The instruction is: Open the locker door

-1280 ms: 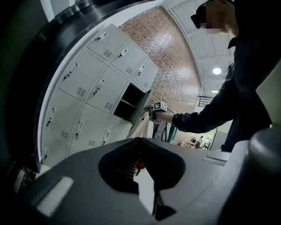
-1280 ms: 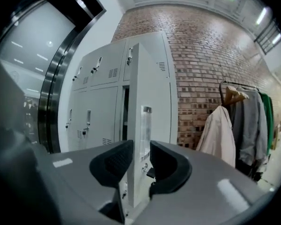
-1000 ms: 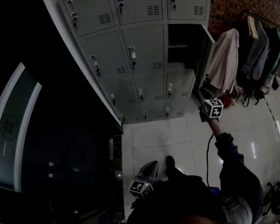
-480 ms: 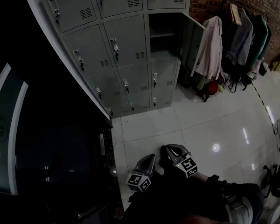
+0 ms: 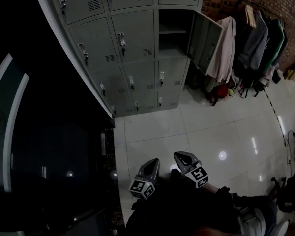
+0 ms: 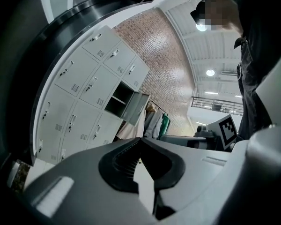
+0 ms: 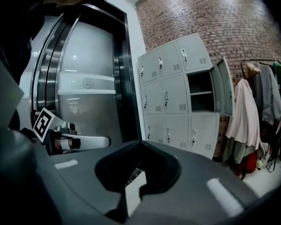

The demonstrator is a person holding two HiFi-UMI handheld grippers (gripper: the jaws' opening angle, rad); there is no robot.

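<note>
The grey locker bank point(image 5: 137, 38) stands ahead. One upper door point(image 5: 205, 39) at its right end hangs swung out, and the compartment point(image 5: 171, 33) behind it shows a shelf. The left gripper view shows the same door point(image 6: 135, 108), as does the right gripper view point(image 7: 223, 93). My left gripper point(image 5: 153, 163) is held low near the person's body, jaws shut on nothing. Just to its right my right gripper point(image 5: 180, 156) is also shut and empty. Both are far from the lockers. Each gripper view shows the tips point(image 6: 140, 139) point(image 7: 140, 142) meeting.
Coats hang on a rack point(image 5: 255, 38) against the brick wall, right of the open door. A dark glass and steel door point(image 5: 44, 146) fills the left side. Glossy white floor tiles point(image 5: 211, 127) lie between me and the lockers. A cable point(image 5: 285, 141) lies at the right edge.
The right gripper was raised at arm's length near the open locker door; it has come down beside the left gripper at the person's body. The left gripper has barely moved.
</note>
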